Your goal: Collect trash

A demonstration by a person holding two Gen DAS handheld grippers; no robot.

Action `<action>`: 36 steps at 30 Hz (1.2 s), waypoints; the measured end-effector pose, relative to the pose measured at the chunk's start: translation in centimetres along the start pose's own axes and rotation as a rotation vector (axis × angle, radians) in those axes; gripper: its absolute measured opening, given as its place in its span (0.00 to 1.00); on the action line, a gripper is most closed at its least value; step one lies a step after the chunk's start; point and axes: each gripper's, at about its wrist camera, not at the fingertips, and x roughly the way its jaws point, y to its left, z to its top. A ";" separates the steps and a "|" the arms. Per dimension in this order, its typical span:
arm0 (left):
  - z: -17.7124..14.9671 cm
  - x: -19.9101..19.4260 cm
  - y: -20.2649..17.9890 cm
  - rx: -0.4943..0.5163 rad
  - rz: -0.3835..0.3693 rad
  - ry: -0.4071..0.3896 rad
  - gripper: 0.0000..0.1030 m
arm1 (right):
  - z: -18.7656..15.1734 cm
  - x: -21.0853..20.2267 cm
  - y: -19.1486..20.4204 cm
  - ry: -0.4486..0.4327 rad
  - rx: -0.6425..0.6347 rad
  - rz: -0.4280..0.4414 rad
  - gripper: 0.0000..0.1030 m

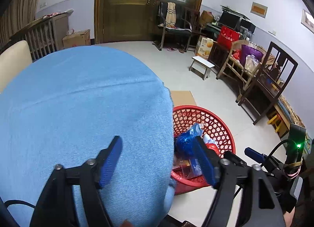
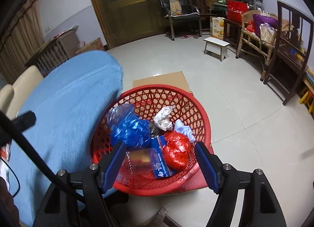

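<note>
The clear packet point(image 2: 137, 160) in the red basket point(image 2: 204, 121) is blurred, perhaps a wrapper.

A lived-in room of a home: tall carved wooden double door with patterned glass panes point(image 1: 141, 5), pale tiled floor point(image 2: 235, 99), dark armchair draped with a striped cloth point(image 1: 172, 22), woven cane bench piled with bags point(image 1: 243, 62), small white wooden stool point(image 2: 215, 47), printed cardboard boxes point(image 1: 204, 47) along lilac walls, slippers point(image 2: 189, 36) by the chair.
</note>
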 end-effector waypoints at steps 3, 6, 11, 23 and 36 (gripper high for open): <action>-0.2 -0.8 0.3 0.003 0.004 -0.037 0.89 | -0.2 -0.2 0.6 -0.003 -0.010 0.000 0.74; -0.1 -1.4 0.6 0.005 -0.017 -0.051 0.89 | -0.2 -0.4 1.1 -0.006 -0.024 0.002 0.75; 0.0 -2.1 0.6 0.014 -0.032 -0.086 0.89 | -0.2 -0.5 1.7 -0.005 -0.034 0.003 0.75; -0.5 -1.6 -0.2 0.059 0.020 -0.093 0.89 | -0.5 -0.3 1.6 0.003 -0.035 -0.003 0.75; -0.9 -1.3 -0.3 0.066 0.050 -0.079 0.89 | -0.9 -2.0 1.5 -0.072 -0.047 -0.026 0.75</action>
